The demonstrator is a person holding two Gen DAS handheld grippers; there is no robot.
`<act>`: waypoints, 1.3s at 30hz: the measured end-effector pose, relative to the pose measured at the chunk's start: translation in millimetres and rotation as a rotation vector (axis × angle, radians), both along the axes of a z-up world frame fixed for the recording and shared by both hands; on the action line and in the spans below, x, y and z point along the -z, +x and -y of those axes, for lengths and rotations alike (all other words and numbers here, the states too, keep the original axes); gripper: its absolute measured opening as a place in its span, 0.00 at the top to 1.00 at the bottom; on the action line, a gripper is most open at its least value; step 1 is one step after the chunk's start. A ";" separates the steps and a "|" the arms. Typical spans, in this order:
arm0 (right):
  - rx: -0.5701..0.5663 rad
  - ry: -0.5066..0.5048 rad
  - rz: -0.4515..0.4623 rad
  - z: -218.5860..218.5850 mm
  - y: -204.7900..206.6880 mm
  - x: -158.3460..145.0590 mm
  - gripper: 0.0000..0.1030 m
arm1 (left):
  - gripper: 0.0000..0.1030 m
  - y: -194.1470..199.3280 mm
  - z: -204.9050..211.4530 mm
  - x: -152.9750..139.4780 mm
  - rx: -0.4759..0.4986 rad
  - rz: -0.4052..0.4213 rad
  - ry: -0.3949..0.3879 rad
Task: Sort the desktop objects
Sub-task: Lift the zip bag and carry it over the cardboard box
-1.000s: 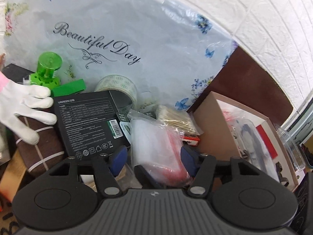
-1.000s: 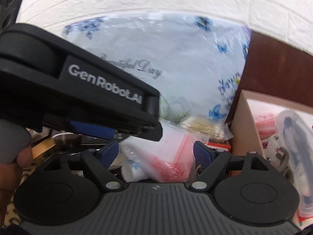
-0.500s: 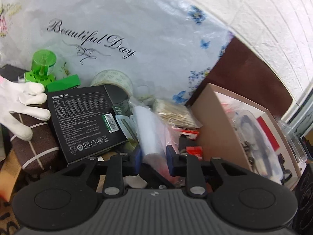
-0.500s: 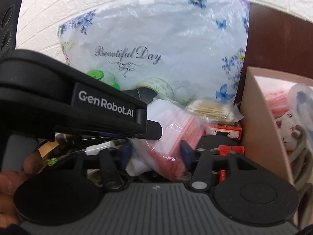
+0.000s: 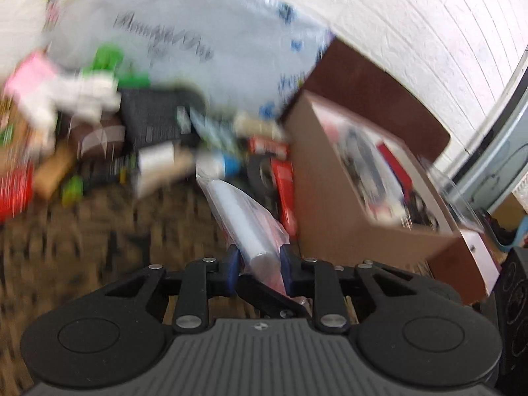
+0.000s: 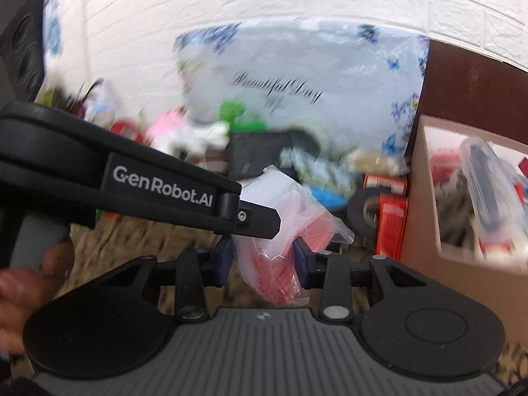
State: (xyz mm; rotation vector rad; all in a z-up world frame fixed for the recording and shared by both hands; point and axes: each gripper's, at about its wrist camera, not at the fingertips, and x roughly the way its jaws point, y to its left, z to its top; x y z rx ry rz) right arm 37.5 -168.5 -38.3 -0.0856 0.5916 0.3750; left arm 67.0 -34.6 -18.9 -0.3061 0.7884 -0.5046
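A clear plastic bag with red and white contents [image 5: 246, 221] is held between both grippers. My left gripper [image 5: 258, 265] is shut on the bag's near end. My right gripper [image 6: 264, 259] is shut on the same bag [image 6: 283, 227], lifted above the patterned tabletop [image 5: 82, 247]. The left gripper's black body [image 6: 132, 178] crosses the right wrist view from the left, over the bag. A brown cardboard box [image 5: 333, 184] with sorted items stands to the right and also shows in the right wrist view [image 6: 425, 198].
A pile of clutter lies behind: a black box [image 5: 155, 118], a green bottle [image 5: 107, 59], red packs [image 5: 285, 184], a black tape roll [image 6: 363, 211]. A white "Beautiful Day" bag [image 6: 297, 76] leans on the brick wall. A gloved hand [image 5: 82, 99] is at the left.
Both grippers have closed on the plastic bag and pulled it back and up out of the pile. The views are blurred by motion; the clutter now lies farther away.
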 end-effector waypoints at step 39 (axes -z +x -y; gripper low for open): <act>0.059 0.202 -0.204 30.9 -53.9 43.4 0.63 | 0.61 -34.9 -0.6 50.1 -0.035 -0.089 0.118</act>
